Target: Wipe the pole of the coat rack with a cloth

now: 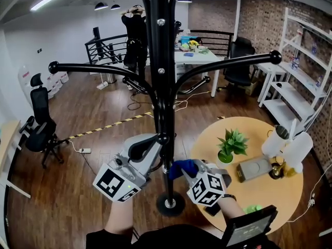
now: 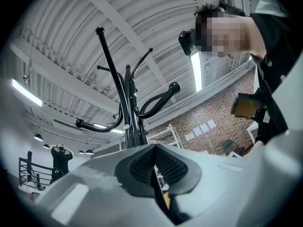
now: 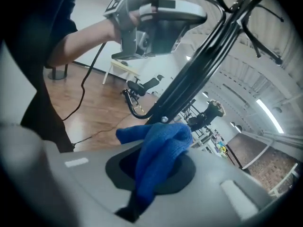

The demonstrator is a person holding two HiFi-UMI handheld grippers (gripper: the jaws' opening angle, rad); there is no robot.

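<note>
Both tilted up at pole (image 1: 163, 87) | right tool (image 1: 185, 171) clamps cloth (image 3: 161, 145) | left tool (image 1: 150, 146) closed

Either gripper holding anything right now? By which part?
Right gripper pinches the blue knitted cloth by one bunched end, the rest bulging out past the jaws. Left gripper: jaws together, nothing between.

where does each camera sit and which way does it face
Head view: on the person's head, facing steeply down the coat rack pole; both forearms, left claw and right claw show.
Left gripper view: on the left claw, facing up past its shut jaws at the rack's hooks and ceiling; the person's torso shows.
Right gripper view: on the right claw, facing the pole over the blue cloth in its jaws; the left arm shows.
Shared: all three see the pole.
</note>
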